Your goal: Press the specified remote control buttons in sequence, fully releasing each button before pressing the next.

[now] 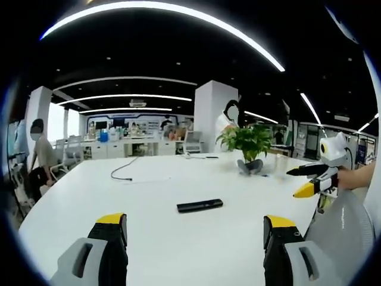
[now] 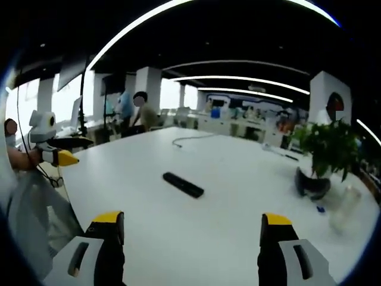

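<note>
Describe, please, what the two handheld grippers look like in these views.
Each view shows its own two black jaws with yellow tips on grey housings: left gripper, right gripper. Seen from the other view, each gripper carries a white box above yellow-tipped black jaws.

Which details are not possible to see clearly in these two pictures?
- Remote: its buttons are too small and dark in both views.
- Cable: its far end is too small to follow, left gripper view.
- Plant pot: partly hidden by leaves, right gripper view.
</note>
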`<action>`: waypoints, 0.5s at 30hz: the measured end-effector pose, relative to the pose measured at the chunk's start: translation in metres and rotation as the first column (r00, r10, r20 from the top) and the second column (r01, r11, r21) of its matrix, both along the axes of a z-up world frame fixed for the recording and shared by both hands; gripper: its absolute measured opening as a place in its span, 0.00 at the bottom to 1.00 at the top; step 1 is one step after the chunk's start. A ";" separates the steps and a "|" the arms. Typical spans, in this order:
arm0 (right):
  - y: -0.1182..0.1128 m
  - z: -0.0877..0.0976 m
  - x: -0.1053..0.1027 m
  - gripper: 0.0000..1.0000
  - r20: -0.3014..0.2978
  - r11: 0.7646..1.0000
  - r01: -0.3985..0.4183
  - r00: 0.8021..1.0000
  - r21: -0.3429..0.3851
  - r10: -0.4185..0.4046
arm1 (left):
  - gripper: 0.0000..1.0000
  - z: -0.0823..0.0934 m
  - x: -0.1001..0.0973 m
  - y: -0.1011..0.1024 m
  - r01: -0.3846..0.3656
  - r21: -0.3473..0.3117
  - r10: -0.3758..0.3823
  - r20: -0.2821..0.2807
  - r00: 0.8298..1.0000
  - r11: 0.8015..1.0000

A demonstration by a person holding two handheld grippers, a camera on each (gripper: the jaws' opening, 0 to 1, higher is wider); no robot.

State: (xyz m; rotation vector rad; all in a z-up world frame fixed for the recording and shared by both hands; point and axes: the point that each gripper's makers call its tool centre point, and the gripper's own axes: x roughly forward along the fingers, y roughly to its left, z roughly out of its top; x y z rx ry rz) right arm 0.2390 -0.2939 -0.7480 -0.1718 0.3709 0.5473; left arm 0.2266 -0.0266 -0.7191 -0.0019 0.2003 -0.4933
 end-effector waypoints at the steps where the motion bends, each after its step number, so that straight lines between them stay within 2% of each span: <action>1: 0.000 -0.001 -0.001 0.94 -0.004 1.000 0.001 1.000 0.001 -0.001 | 0.99 0.000 0.000 0.001 -0.003 -0.008 0.003 -0.002 1.000 1.000; 4: -0.001 -0.001 0.000 0.94 -0.002 1.000 0.007 1.000 0.002 -0.007 | 0.99 -0.002 0.000 0.000 -0.002 -0.020 0.002 -0.015 1.000 1.000; 9: -0.001 -0.002 0.000 0.94 -0.004 1.000 0.003 1.000 -0.007 -0.003 | 0.99 0.001 0.000 0.001 -0.007 -0.016 0.007 0.001 1.000 1.000; 12: 0.002 -0.004 -0.003 0.95 -0.008 0.999 -0.008 1.000 -0.035 0.008 | 0.99 -0.001 -0.001 -0.001 0.002 -0.026 -0.003 -0.016 1.000 1.000; 15: 0.001 -0.005 -0.001 0.95 -0.009 0.999 -0.010 1.000 -0.042 0.010 | 0.99 0.001 -0.001 0.000 -0.002 -0.026 0.002 -0.005 1.000 1.000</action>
